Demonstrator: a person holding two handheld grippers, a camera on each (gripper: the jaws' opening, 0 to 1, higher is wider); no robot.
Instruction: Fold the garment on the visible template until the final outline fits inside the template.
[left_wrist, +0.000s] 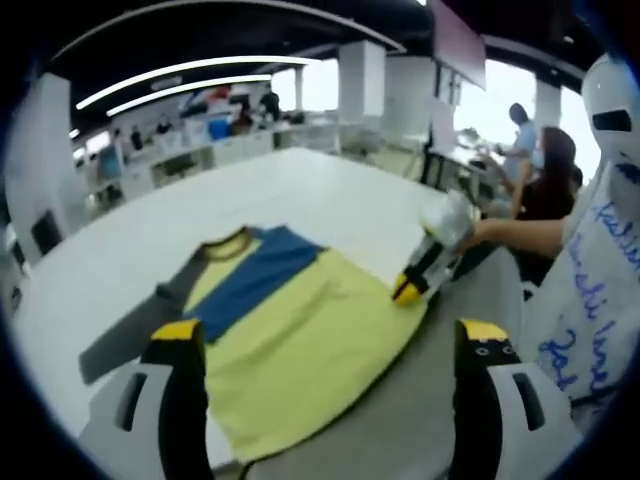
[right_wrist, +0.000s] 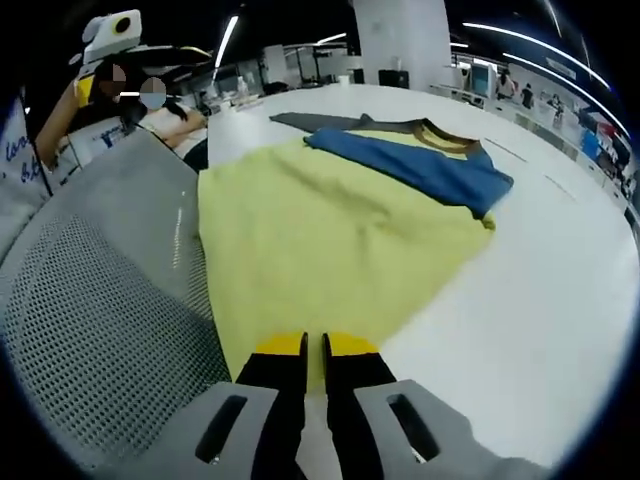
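Note:
A yellow shirt (left_wrist: 300, 335) with a blue chest band, a yellow collar and grey sleeves lies flat on the white table (left_wrist: 330, 195). In the left gripper view my left gripper (left_wrist: 330, 338) hovers over the shirt's near edge, open, with its jaws wide apart and nothing between them. My right gripper (left_wrist: 410, 285) comes in from the right with its yellow tip at the shirt's corner. In the right gripper view, the shirt (right_wrist: 320, 220) runs down to my right gripper (right_wrist: 315, 350), whose jaws are pressed together on the yellow hem. No template outline is plain to see.
A grey mesh chair back (right_wrist: 100, 300) stands against the table's edge, beside the shirt. A white surface with blue handwriting (left_wrist: 590, 300) is close on the right. People (left_wrist: 545, 175) sit past the table's corner. Bare tabletop (right_wrist: 540, 290) lies beyond the shirt.

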